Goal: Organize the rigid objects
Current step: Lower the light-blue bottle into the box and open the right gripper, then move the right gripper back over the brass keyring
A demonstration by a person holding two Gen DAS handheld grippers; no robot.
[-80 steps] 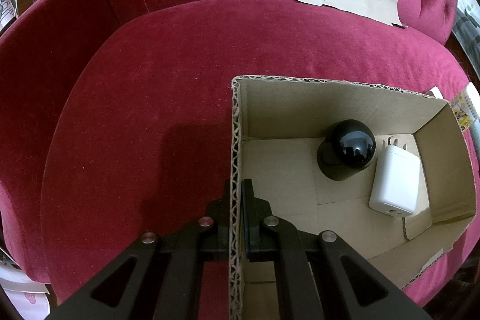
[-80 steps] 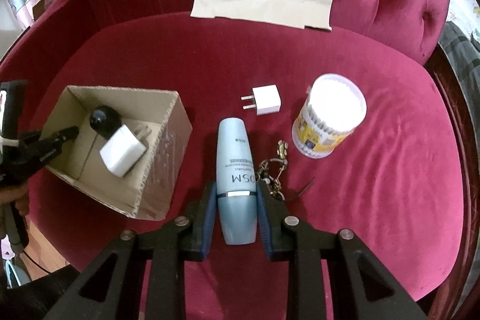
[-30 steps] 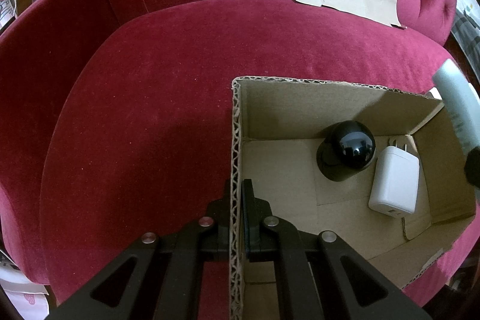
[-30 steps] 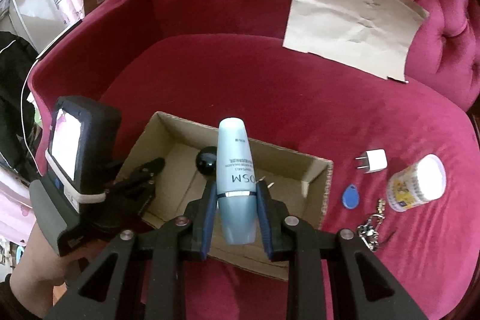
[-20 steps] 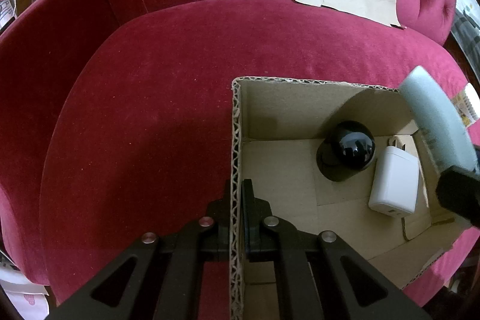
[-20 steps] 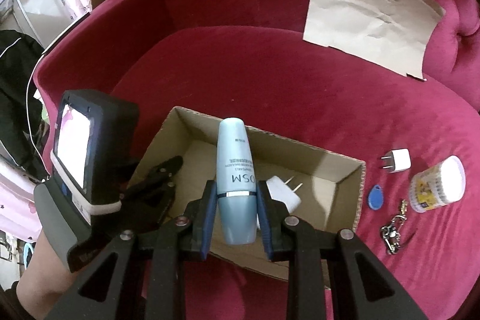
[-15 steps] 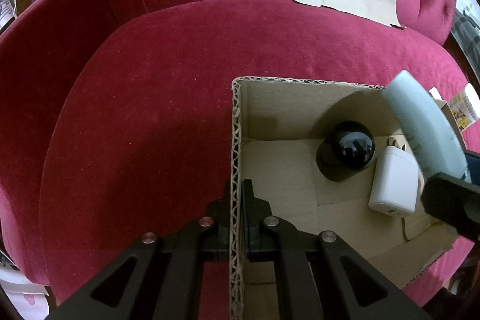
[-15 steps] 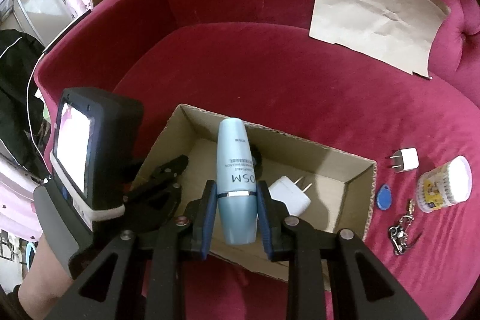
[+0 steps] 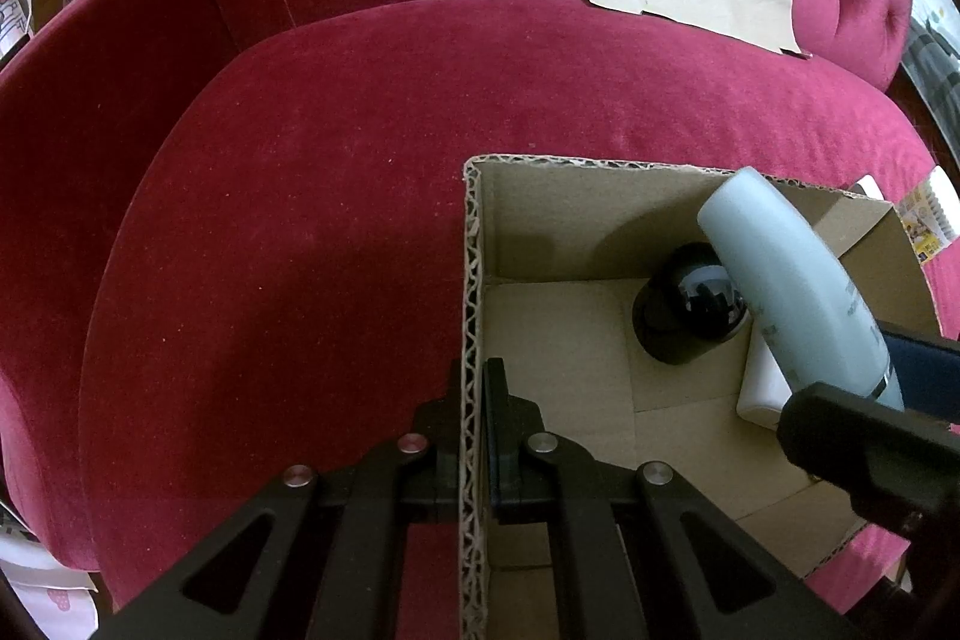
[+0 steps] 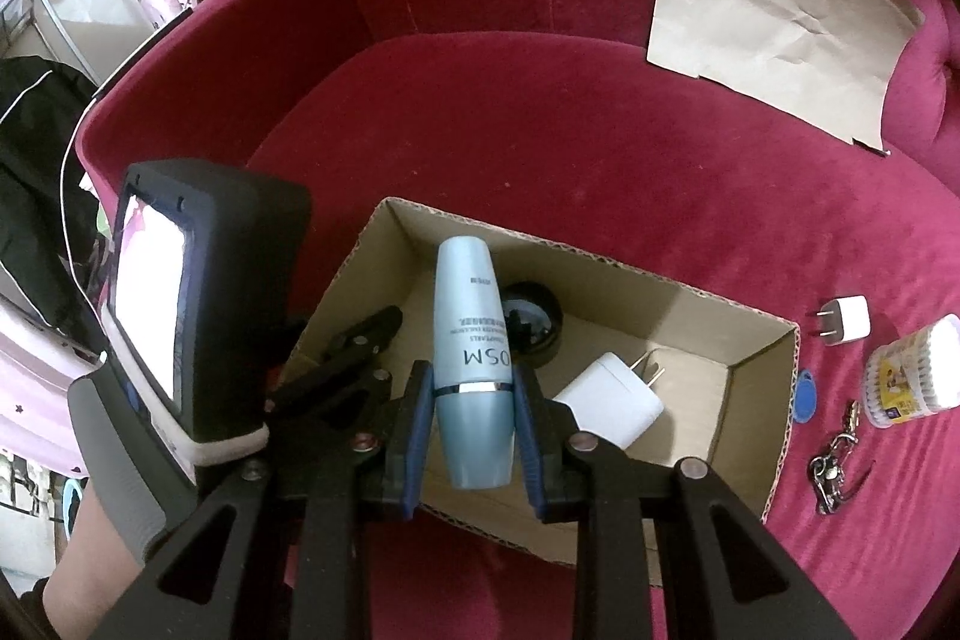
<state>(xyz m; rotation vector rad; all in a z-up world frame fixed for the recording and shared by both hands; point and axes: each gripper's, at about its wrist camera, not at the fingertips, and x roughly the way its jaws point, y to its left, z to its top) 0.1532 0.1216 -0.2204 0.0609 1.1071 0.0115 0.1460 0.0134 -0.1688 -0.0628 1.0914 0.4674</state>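
Bottle point(image 10: 473, 370), clamped in your right fingers point(image 10: 471, 418) at frame center over the box point(image 10: 757, 439), should go low w/ care, clear of charger point(image 10: 609, 409) & black dome point(image 10: 534, 325), while left fingers point(image 9: 474, 436) pinch the wall shut.

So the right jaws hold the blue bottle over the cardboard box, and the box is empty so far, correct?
Not quite. The right gripper does hold the blue bottle over the cardboard box, but the box isn't empty: the right wrist view shows a white charger and a black round object already inside.
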